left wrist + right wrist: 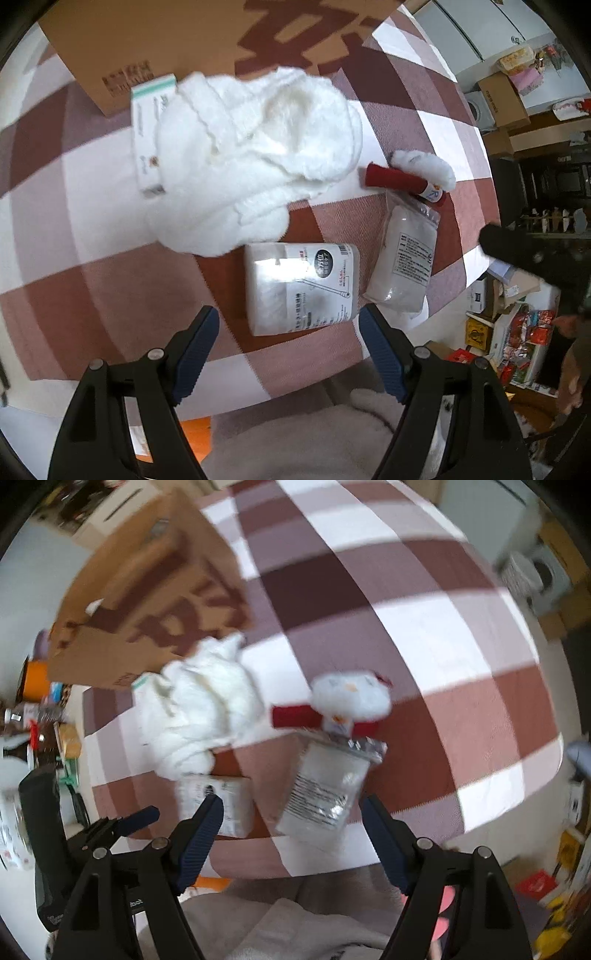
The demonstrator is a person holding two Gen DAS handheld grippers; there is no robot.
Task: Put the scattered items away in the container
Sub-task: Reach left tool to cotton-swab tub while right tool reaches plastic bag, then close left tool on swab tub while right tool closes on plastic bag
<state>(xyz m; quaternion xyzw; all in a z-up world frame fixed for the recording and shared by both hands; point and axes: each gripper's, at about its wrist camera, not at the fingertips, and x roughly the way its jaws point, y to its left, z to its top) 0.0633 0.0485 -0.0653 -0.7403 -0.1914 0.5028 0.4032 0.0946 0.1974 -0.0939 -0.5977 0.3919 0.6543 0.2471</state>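
Going left to right on the checked desk (92,280): the cardboard box (155,48) sits at the back left, and that's my guess for the container. Leaning against its front is a slim white carton (146,136), half buried under a big fluffy white towel (251,155). Below that, a plastic-wrapped pack of cotton swabs (301,286), then a clear zip bag (404,258) of something white, and behind it a red tube (397,179) with a fluffy white lump (424,168) touching it.

Left gripper (288,350) has its fingers spread wide with nothing in them, lined up just short of the swab pack. Right gripper (291,840) is also wide and empty, coming down over the zip bag.

What could go sideways: both packs are slick plastic, so a shallow pinch could squirt them out. The two grippers are close together and might bump, and the towel overlaps the swab pack's edge, so it could get dragged along.
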